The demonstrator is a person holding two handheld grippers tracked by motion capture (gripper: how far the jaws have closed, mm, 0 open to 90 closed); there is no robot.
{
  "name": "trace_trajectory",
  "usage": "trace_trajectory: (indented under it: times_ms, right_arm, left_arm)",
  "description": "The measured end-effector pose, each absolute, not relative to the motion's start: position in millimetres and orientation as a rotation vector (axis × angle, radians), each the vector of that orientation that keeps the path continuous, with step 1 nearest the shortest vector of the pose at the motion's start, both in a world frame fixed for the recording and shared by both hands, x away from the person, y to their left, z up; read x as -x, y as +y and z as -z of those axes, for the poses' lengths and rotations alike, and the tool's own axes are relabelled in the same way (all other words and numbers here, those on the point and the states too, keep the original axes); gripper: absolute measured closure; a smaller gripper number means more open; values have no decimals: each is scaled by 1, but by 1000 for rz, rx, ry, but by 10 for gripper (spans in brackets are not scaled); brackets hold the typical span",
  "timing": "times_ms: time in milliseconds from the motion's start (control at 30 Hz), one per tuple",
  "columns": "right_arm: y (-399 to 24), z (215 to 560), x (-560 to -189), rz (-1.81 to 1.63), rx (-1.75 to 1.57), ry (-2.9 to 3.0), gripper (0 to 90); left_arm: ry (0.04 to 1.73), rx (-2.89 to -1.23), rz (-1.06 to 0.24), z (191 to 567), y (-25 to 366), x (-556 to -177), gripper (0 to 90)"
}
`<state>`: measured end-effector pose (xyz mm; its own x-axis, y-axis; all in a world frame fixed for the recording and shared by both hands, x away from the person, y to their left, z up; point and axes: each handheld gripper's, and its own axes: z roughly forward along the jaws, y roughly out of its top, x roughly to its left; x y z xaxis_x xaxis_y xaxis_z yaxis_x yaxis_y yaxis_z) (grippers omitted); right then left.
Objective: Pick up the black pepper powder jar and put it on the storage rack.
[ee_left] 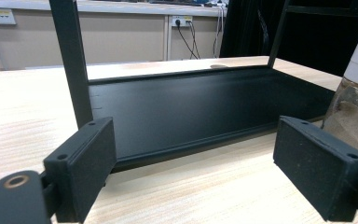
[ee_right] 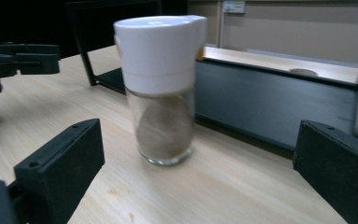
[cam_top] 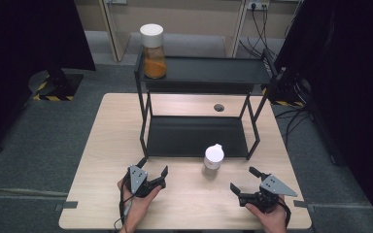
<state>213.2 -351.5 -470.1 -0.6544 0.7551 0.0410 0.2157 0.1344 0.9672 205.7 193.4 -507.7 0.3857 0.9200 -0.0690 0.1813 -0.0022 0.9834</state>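
A small glass jar (cam_top: 213, 158) with a white lid stands upright on the wooden table just in front of the black shelf (cam_top: 199, 73). In the right gripper view this jar (ee_right: 161, 88) holds a brownish powder and stands a short way ahead of my right gripper (ee_right: 191, 177), whose jaws are wide open and empty. My left gripper (cam_top: 154, 166) rests at the front left, open with nothing between its pads (ee_left: 81, 168). It faces the shelf's lower tray (ee_left: 191, 107), with the jar (ee_left: 354, 93) off to its right. My right gripper (cam_top: 243, 178) sits at the front right.
A taller jar (cam_top: 153, 51) with orange contents and a white lid stands on the left end of the shelf's top level. The shelf's black legs (ee_left: 72, 60) rise close ahead of the left gripper. A round cable hole (cam_top: 218, 107) lies in the table behind the shelf.
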Motion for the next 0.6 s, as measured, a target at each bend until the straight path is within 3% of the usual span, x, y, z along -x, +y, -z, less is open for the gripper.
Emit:
trace_trajectory:
  times_ms: [600]
  right_arm:
    - [-322,458,-276,-1562,-813,2080,108]
  left_arm:
    - [1048,-1473,-789,508,194,-206,126]
